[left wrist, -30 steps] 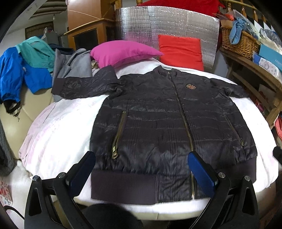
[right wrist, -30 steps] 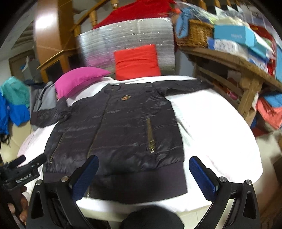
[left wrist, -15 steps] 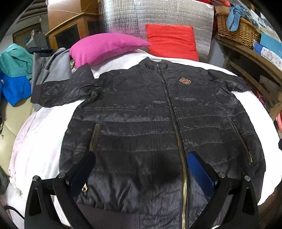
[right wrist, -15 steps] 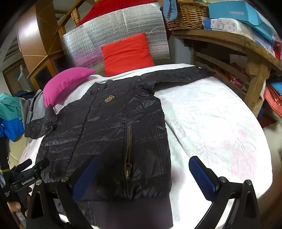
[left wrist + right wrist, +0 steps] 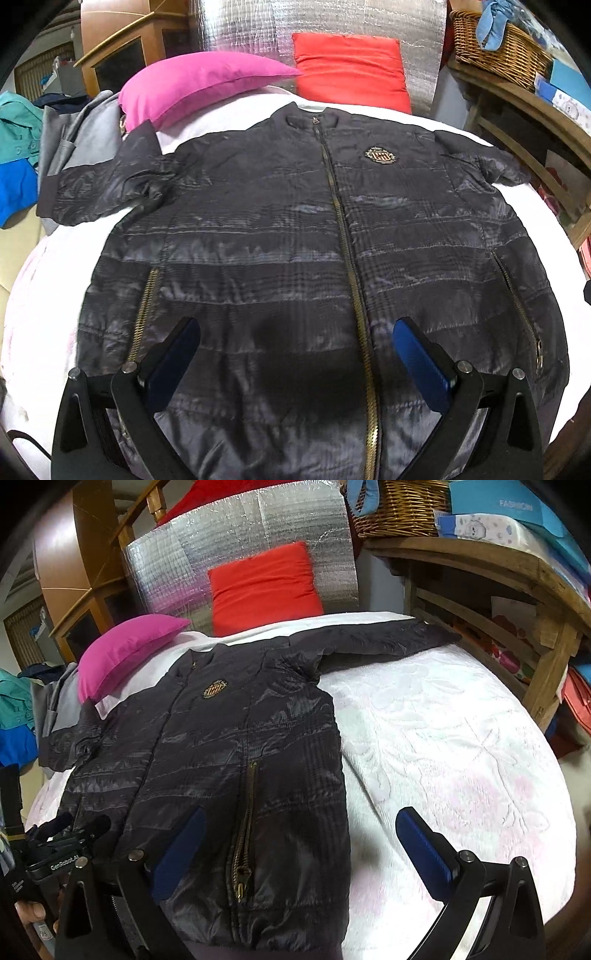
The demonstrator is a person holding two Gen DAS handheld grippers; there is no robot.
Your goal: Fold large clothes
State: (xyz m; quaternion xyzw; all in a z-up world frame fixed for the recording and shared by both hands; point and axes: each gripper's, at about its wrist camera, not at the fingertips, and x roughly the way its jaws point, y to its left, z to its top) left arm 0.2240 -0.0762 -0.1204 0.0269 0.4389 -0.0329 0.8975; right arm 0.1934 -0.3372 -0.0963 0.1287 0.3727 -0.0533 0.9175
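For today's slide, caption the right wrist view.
Open right hand-held gripper above a black zipped jacket spread flat on a white bedspread.

In the right wrist view, white lettering reading "GenRobot.AI" runs along the black body of the left gripper (image 5: pixel 64 864) at the lower left edge. On the wooden shelf, the blue box (image 5: pixel 513 506) carries the pale word "FASHION" on its top face. The gold crest badge (image 5: pixel 382 155) on the chest of the jacket (image 5: pixel 295 236) holds marks too small to read.
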